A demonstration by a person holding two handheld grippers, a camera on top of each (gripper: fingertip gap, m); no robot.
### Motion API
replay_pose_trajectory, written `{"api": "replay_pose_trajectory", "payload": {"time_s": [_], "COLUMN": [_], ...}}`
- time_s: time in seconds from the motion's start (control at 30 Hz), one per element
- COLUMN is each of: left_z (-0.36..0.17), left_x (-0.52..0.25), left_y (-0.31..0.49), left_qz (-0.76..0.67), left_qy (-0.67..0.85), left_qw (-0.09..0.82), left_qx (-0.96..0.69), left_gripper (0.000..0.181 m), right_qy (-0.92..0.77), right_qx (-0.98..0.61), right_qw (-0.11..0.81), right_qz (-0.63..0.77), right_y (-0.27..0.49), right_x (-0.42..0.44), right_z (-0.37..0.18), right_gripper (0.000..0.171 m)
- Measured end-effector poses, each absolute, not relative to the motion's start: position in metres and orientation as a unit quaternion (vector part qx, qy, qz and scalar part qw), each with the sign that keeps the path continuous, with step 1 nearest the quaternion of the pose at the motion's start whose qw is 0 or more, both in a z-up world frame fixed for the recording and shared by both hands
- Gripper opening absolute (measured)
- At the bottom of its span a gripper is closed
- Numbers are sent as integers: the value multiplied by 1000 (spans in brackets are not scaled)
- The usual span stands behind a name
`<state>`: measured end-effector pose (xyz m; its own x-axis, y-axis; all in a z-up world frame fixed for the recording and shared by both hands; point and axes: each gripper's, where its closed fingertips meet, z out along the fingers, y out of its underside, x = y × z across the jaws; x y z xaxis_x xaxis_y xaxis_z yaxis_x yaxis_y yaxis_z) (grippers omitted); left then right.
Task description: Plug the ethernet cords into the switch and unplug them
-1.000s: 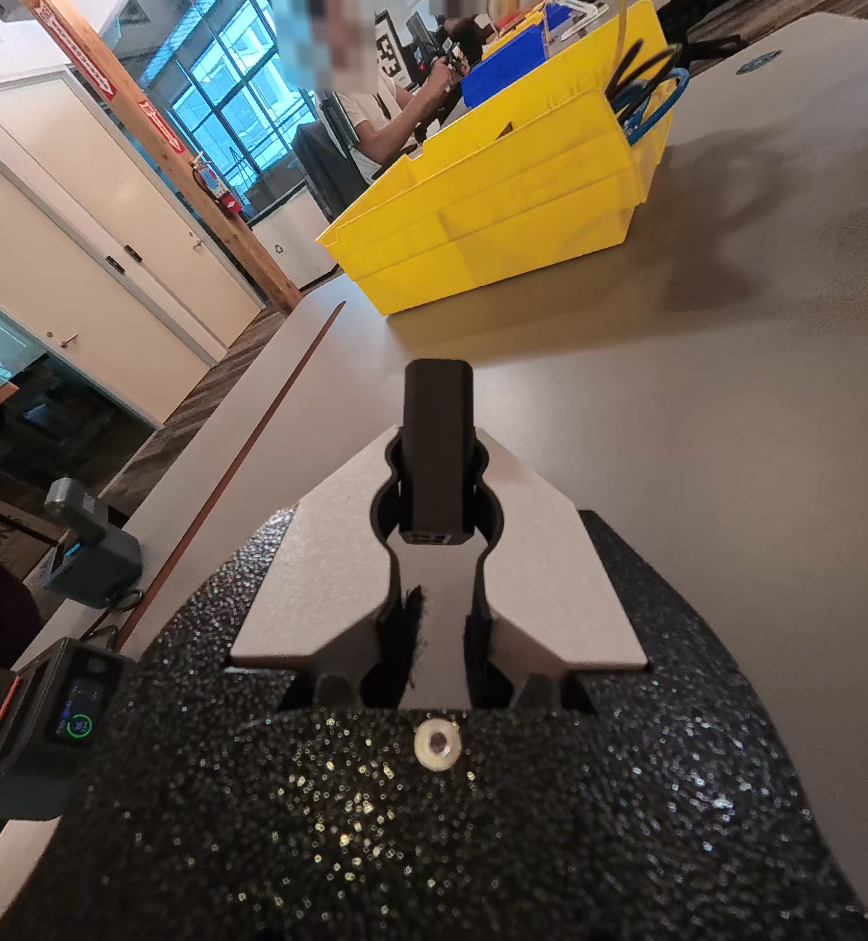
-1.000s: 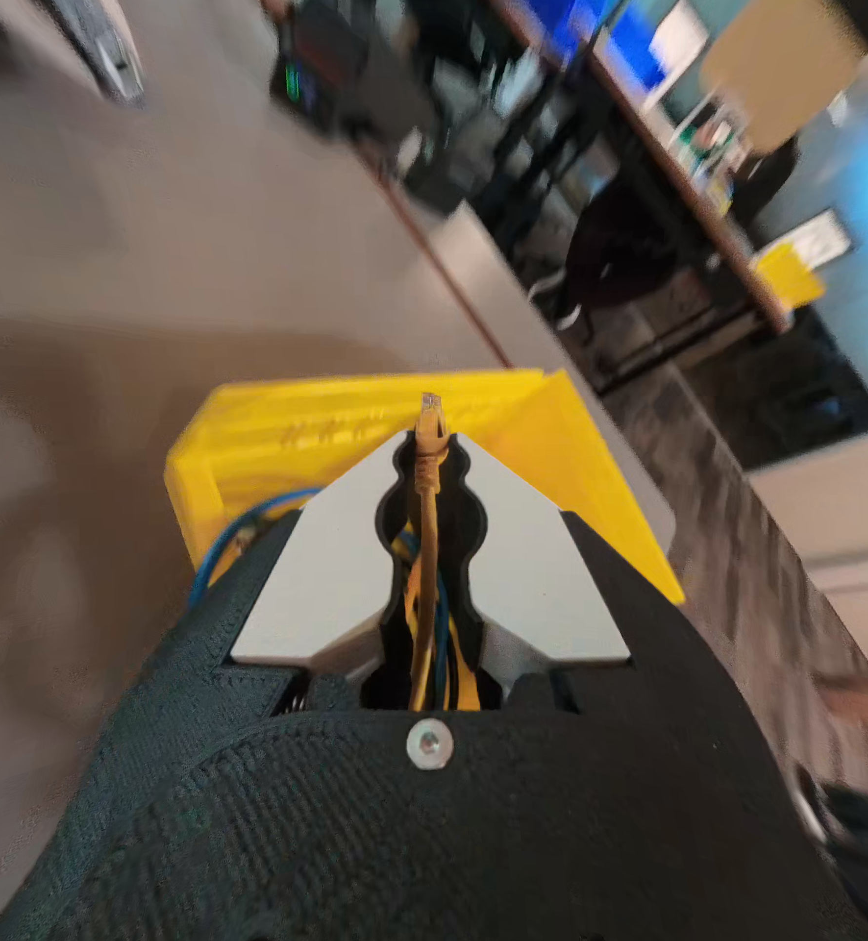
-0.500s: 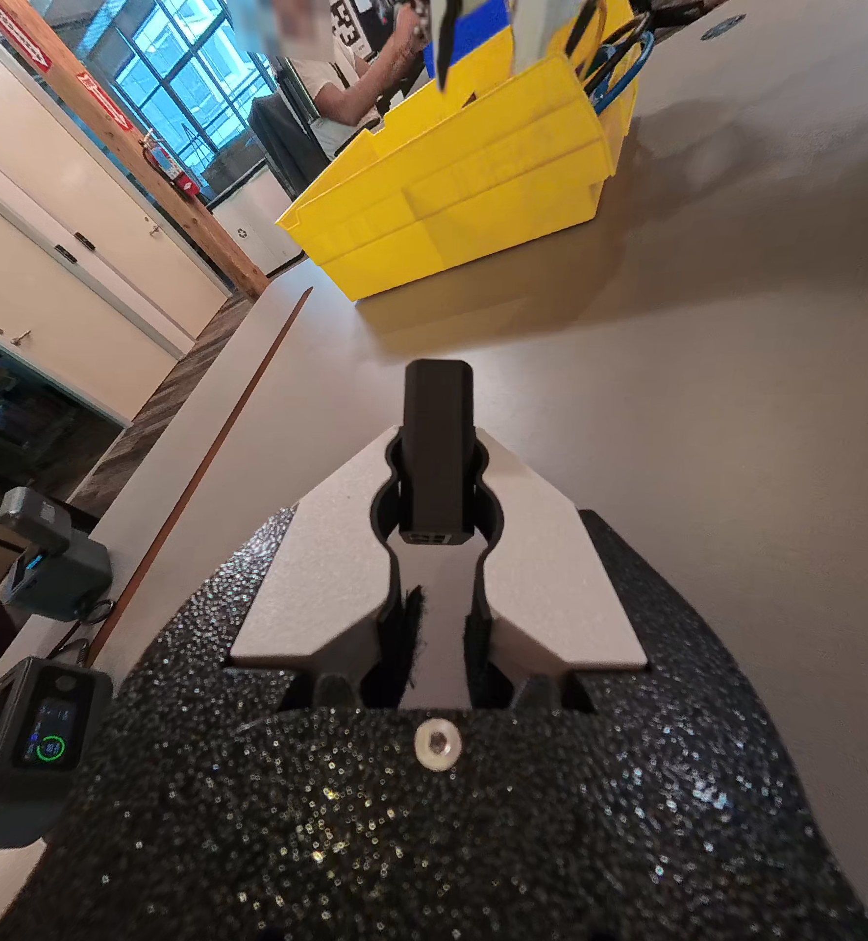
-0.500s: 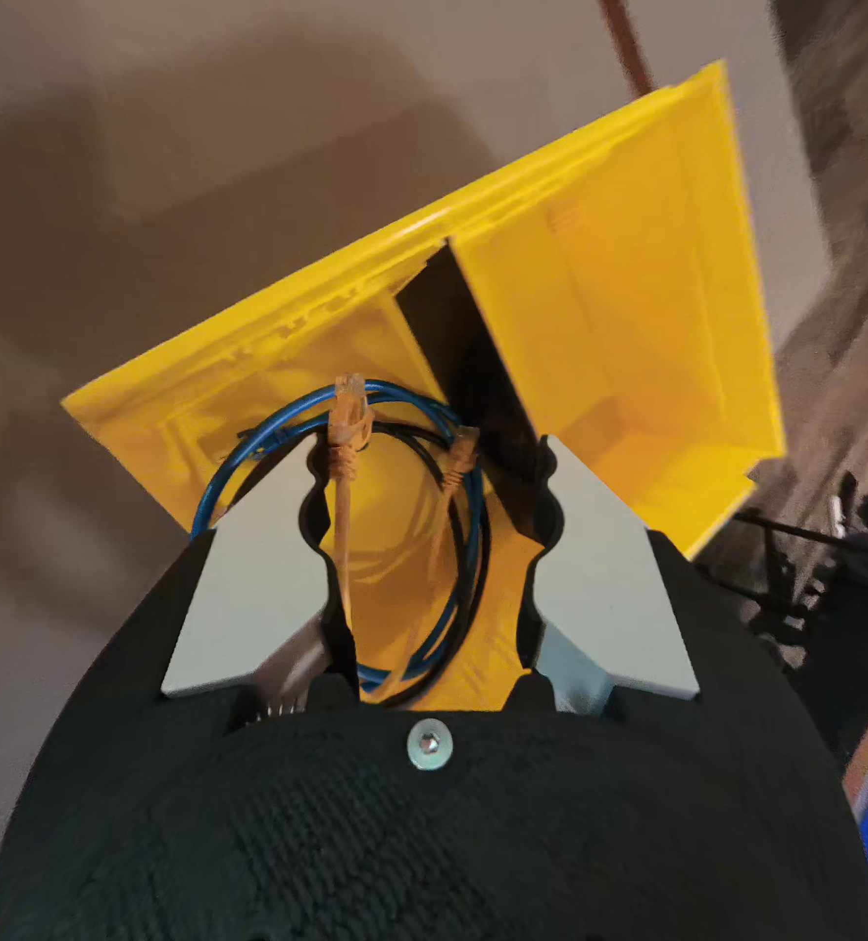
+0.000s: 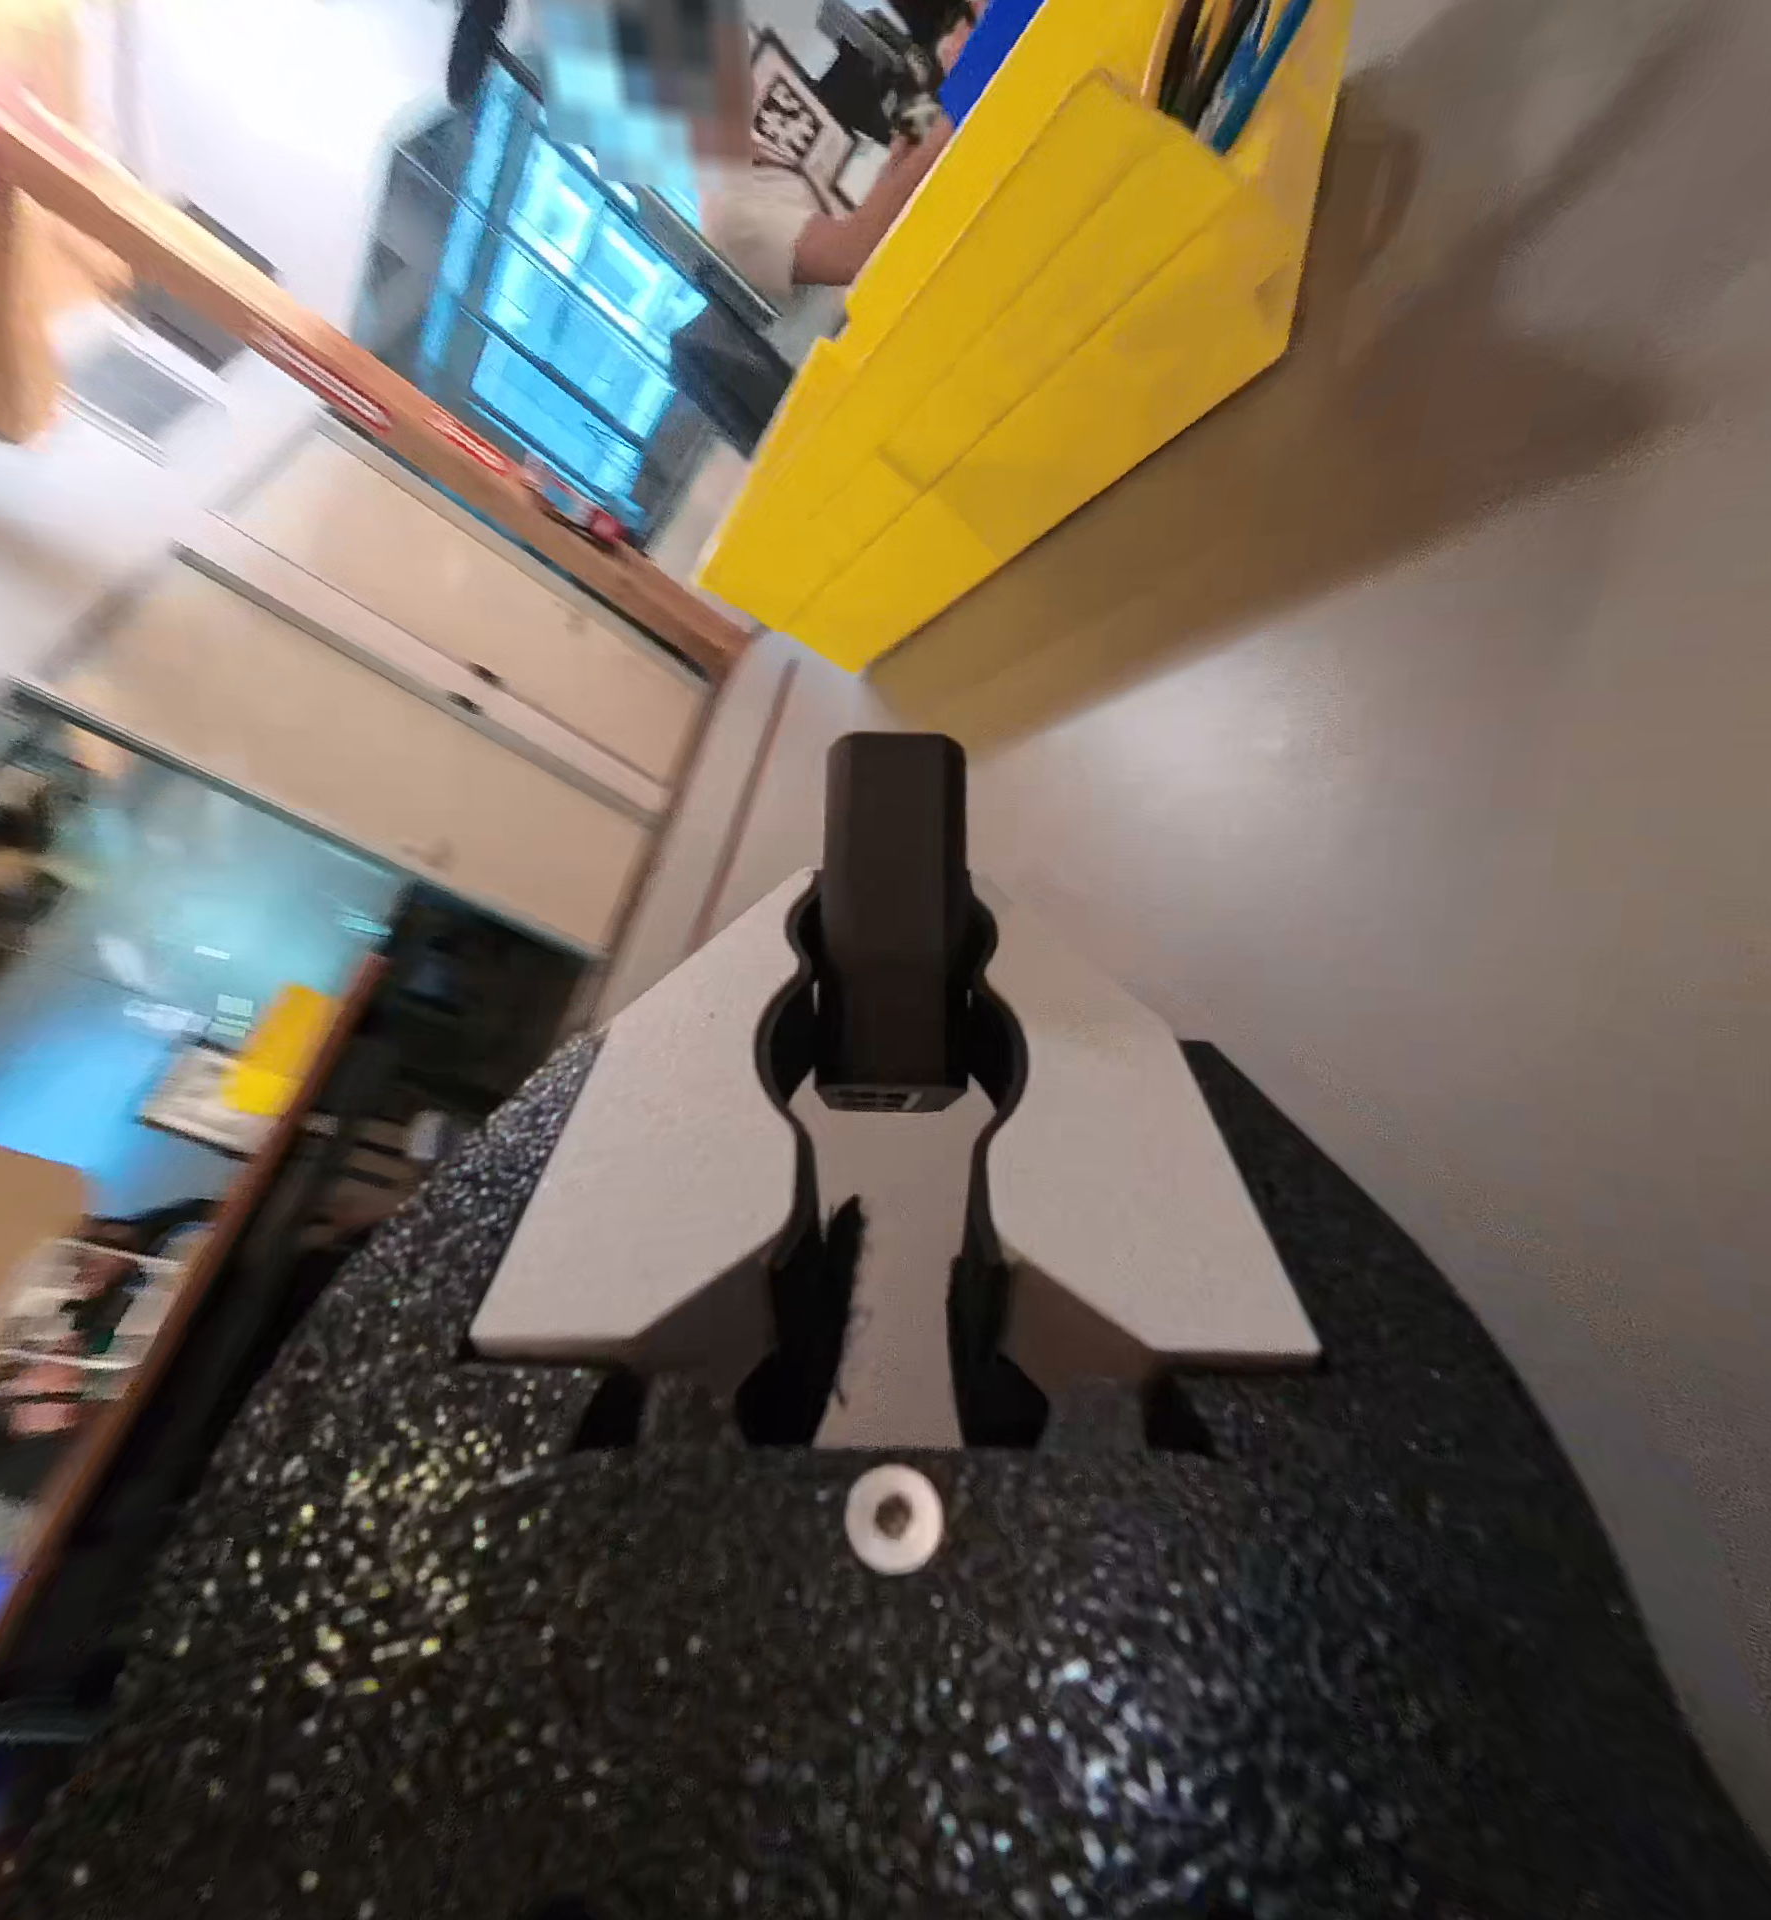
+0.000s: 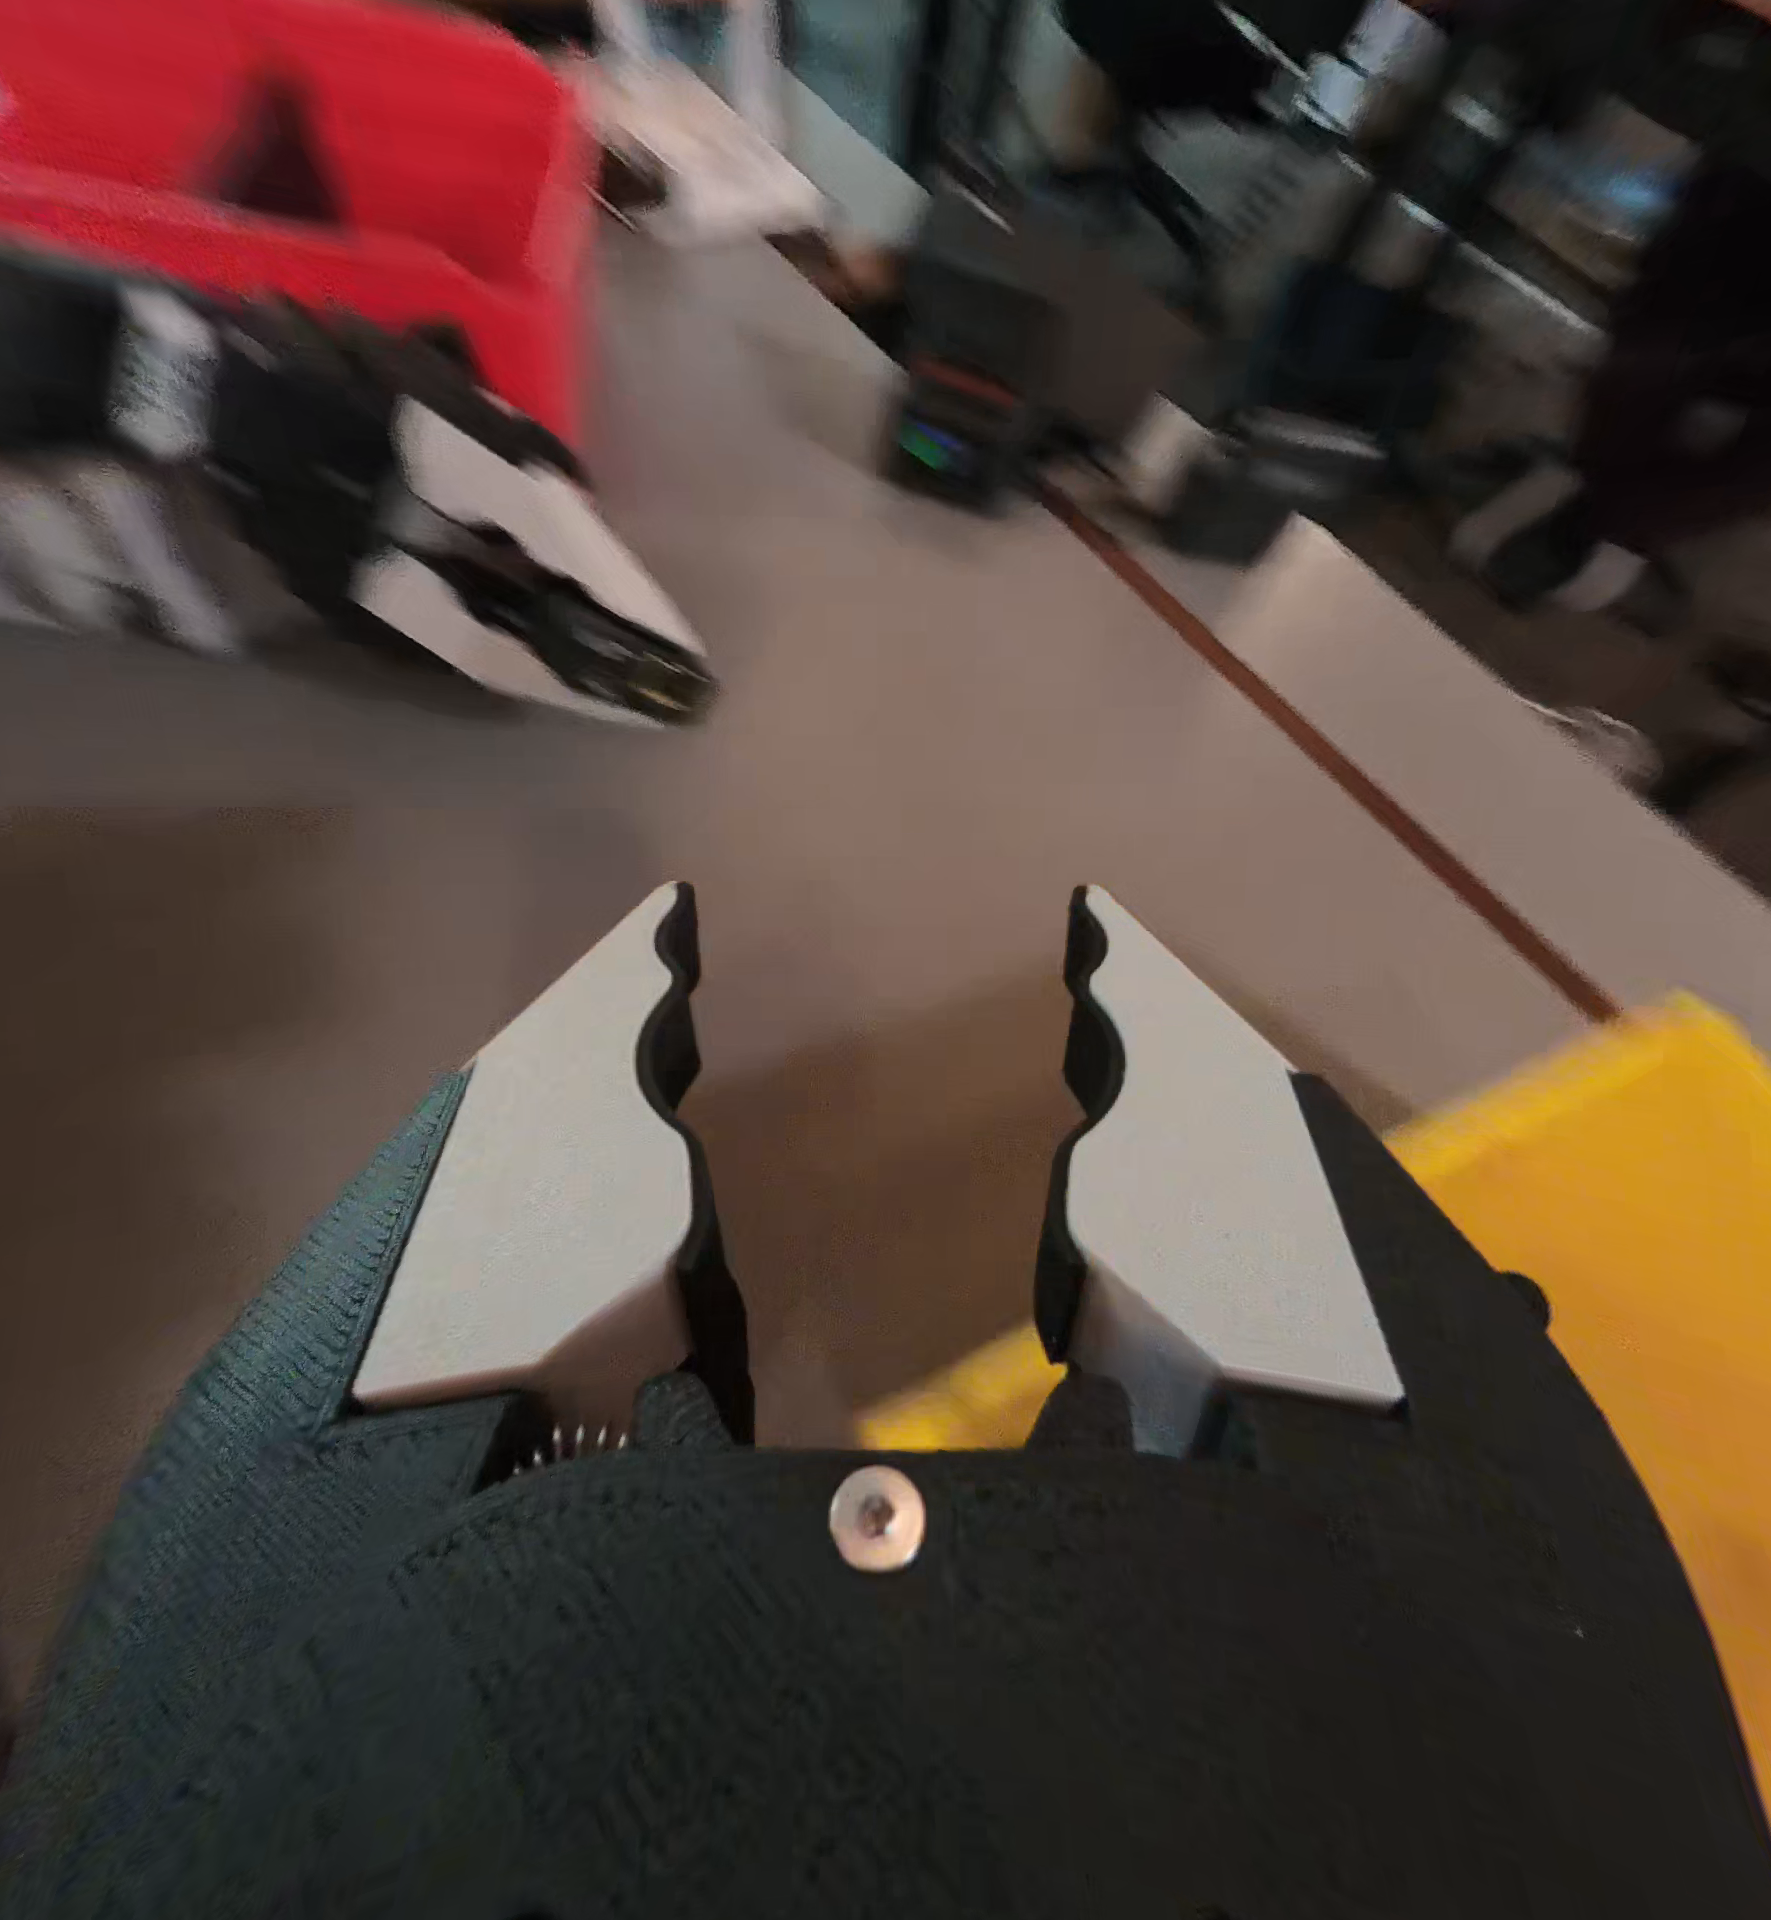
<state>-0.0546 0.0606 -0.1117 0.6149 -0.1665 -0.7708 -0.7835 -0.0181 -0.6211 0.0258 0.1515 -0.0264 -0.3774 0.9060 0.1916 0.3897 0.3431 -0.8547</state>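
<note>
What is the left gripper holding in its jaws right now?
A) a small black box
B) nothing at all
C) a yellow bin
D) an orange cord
A: in the left wrist view the left gripper has its jaws shut on a small black box, the switch, which sticks out past the tips over the grey table.

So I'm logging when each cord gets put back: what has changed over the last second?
The right hand-held gripper let go of the orange cord over the yellow bin, opened, and swung away; it is now empty above the table. The left hand-held gripper tilted, but stays shut on the black switch.
</note>
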Motion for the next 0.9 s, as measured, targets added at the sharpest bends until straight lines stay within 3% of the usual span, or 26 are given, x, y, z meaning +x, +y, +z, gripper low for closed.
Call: {"api": "replay_pose_trajectory", "payload": {"time_s": [0.13, 0.27, 0.37, 0.57, 0.9], "left_z": [-93, -94, -98, -99, -97], "left_x": [-40, -27, -24, -26, -26], "left_y": [56, 55, 56, 57, 57], "left_qz": [352, 363, 364, 356, 357], "left_qy": [389, 410, 422, 415, 412], "left_qw": [607, 602, 594, 594, 595], "left_qx": [-597, -581, -580, -590, -590], "left_gripper": [21, 21, 21, 21, 21], "right_qy": [-717, -694, -679, -667, -664], "right_qx": [-418, -445, -440, -439, -439], "right_qw": [266, 223, 214, 205, 191], "right_qz": [490, 520, 547, 566, 574], "right_y": [74, 48, 32, 19, 11], "right_x": [-2, -33, -48, -59, -60], "right_z": [-49, -86, -96, -102, -107], "right_gripper": [87, 110, 106, 81, 66]}}
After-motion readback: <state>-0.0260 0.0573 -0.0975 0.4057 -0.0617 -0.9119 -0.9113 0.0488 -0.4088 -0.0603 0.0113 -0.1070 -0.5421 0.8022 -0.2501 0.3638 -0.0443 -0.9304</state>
